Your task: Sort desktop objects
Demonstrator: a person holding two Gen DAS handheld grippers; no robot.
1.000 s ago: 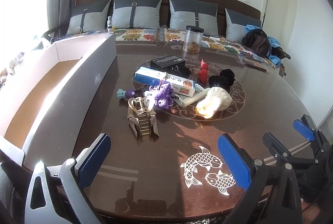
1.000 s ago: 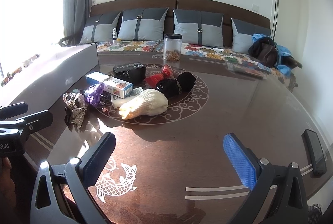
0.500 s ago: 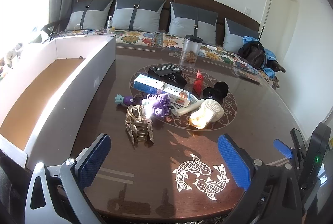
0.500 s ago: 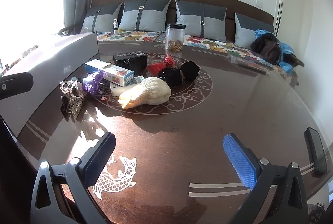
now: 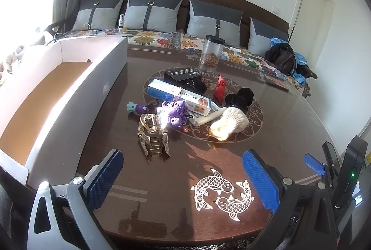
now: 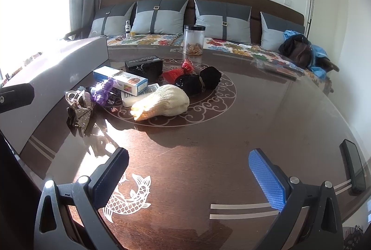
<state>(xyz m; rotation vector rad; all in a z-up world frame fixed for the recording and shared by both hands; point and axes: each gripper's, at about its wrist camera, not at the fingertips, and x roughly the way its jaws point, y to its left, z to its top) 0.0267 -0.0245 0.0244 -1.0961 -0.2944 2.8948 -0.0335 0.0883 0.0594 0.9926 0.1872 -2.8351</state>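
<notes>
A pile of small objects lies mid-table: a glittery hair clip [image 5: 153, 134] [image 6: 81, 108], a purple octopus toy [image 5: 175, 112] [image 6: 103, 91], a blue-and-white box [image 5: 178, 96] [image 6: 120, 79], a black box [image 5: 183, 76] [image 6: 143, 65], a red pouch [image 5: 220, 88], black fabric items [image 5: 240, 98] [image 6: 198, 81] and a cream knit glove [image 5: 229, 123] [image 6: 162, 102]. My left gripper [image 5: 183, 175] is open and empty above the near table edge. My right gripper [image 6: 189, 174] is open and empty, nearer than the pile.
A long white cardboard box [image 5: 58, 87] stands open along the table's left side. A clear jar [image 5: 212, 50] stands at the far edge. A phone [image 6: 353, 166] lies at the right rim. A sofa with cushions [image 5: 153, 13] is behind.
Both grippers have pulled back and up from the table, so the pile looks farther off. The right gripper has slid toward the right edge of the left view. Nothing on the table moved.
</notes>
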